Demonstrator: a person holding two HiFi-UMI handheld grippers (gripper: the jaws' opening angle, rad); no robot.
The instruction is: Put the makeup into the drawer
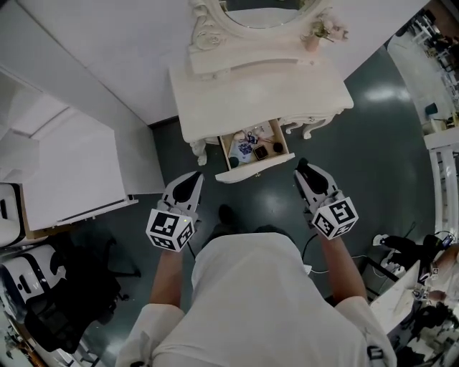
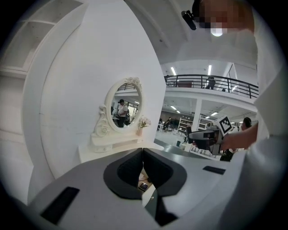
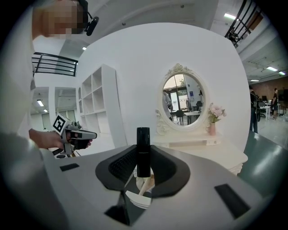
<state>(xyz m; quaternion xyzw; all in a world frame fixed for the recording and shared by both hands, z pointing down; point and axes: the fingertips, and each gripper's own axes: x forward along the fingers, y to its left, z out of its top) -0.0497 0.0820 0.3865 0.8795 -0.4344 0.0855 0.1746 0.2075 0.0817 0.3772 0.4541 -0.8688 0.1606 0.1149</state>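
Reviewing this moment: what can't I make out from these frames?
- Contents of the drawer: in the head view they are too small to name one by one.
- The black tube: the right gripper view shows no label, so its kind is unknown. In the head view the right gripper hides it.
- The drawer in the left gripper view: the body of the left gripper covers all but a sliver.
- The mirror: its top is cut off by the head view's upper edge.

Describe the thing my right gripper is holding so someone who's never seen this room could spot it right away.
Find the white dressing table with the oval mirror and its open drawer. In front of it, the right gripper holds a black tube upright between its fingers. Unlike the small mixed items lying in the drawer, it is a plain, slim, dark cylinder.
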